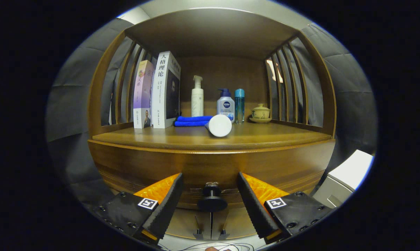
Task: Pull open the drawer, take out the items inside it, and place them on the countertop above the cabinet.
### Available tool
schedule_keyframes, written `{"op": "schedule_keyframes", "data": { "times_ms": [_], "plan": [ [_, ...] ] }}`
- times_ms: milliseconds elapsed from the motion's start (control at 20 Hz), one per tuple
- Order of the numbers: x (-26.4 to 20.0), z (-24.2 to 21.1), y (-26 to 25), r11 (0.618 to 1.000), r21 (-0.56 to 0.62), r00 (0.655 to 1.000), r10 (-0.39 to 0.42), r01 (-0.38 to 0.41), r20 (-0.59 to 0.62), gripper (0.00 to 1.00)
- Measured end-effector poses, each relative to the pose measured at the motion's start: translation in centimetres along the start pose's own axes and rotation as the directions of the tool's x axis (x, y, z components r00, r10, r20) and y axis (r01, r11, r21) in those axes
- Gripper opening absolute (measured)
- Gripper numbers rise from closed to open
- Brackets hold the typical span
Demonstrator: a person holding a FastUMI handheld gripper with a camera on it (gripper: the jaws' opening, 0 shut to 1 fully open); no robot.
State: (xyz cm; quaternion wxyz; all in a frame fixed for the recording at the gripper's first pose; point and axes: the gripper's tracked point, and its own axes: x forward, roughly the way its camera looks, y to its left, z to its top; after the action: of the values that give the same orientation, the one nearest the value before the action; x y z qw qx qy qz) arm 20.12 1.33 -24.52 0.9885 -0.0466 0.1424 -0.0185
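Observation:
A wooden cabinet stands ahead with its drawer front [210,167] just under the countertop [210,139]. A dark round knob [212,200] sticks out of the drawer front, and it sits between my two fingers. My gripper [210,195] is open, one finger on each side of the knob with a gap on both sides. The drawer looks closed, so its inside is hidden. On the countertop a white tube [219,125] lies on its side, its round end toward me.
On the countertop stand two books [157,92] at the left, a folded blue cloth [192,121], a white pump bottle [197,97], a blue-capped pump bottle [225,104], a slim blue bottle [239,104] and a lidded ceramic cup [260,113]. Slatted side walls and a shelf board enclose it.

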Motion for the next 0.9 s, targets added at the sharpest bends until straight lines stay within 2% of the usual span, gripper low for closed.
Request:
{"op": "schedule_keyframes", "data": {
  "times_ms": [100, 250, 500, 600, 900],
  "plan": [
    [-1.4, -0.6, 0.7, 0.999, 0.025, 1.000, 0.022, -0.021, -0.018, 0.98],
    [-4.6, -0.2, 0.5, 0.999, -0.026, 1.000, 0.022, -0.022, 0.005, 0.97],
    [-10.4, 2.3, 0.1, 0.998, -0.045, 0.998, 0.037, -0.034, 0.052, 0.97],
    [-12.9, 3.6, -1.0, 0.999, -0.051, 0.997, 0.020, -0.016, 0.080, 0.97],
    [-18.8, 8.4, -2.8, 0.999, 0.034, 0.983, 0.025, -0.032, 0.182, 0.97]
  ]
}}
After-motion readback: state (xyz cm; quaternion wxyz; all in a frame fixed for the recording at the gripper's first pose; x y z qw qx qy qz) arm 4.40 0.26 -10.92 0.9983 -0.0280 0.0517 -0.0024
